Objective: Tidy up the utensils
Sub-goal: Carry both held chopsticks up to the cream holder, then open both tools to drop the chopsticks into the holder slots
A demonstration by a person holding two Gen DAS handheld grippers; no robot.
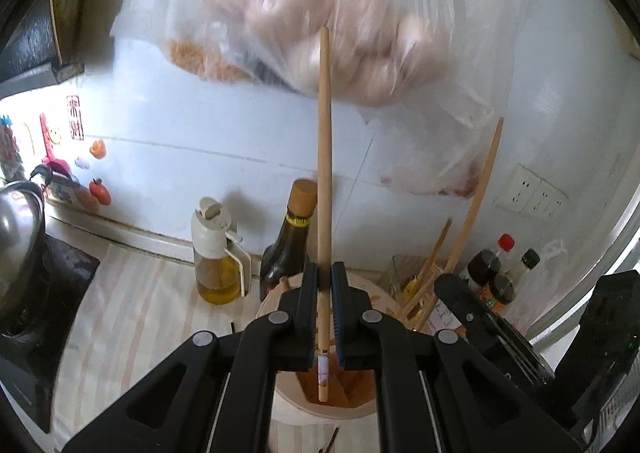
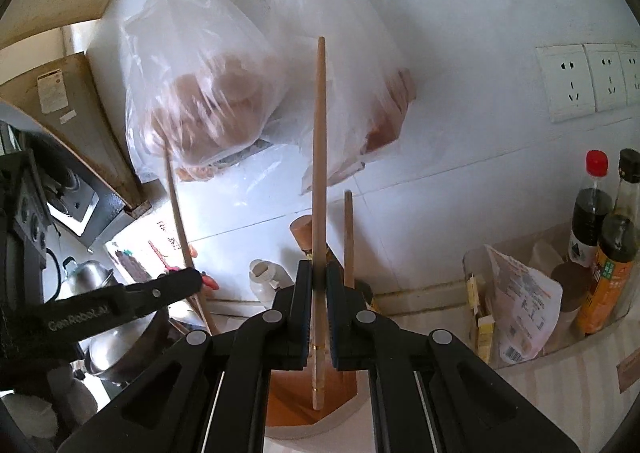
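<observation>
My left gripper (image 1: 324, 281) is shut on a wooden chopstick (image 1: 324, 173) that stands upright, its lower end inside a round beige utensil holder (image 1: 292, 409) with an orange-brown inside. My right gripper (image 2: 319, 279) is shut on a second upright chopstick (image 2: 319, 173) over the same holder (image 2: 340, 419). Another chopstick (image 2: 348, 237) stands in the holder just right of it. The left gripper (image 2: 176, 285) with its chopstick (image 2: 176, 205) also shows in the right wrist view, and the right gripper's chopstick (image 1: 478, 197) shows at the right in the left wrist view.
Plastic bags of food (image 1: 320, 45) hang on the white wall above. An oil bottle (image 1: 216, 249) and a dark sauce bottle (image 1: 290, 241) stand behind the holder. A metal pot (image 1: 16, 237) sits at left. Condiment bottles (image 2: 600, 233) and packets (image 2: 520, 293) fill a tray at right.
</observation>
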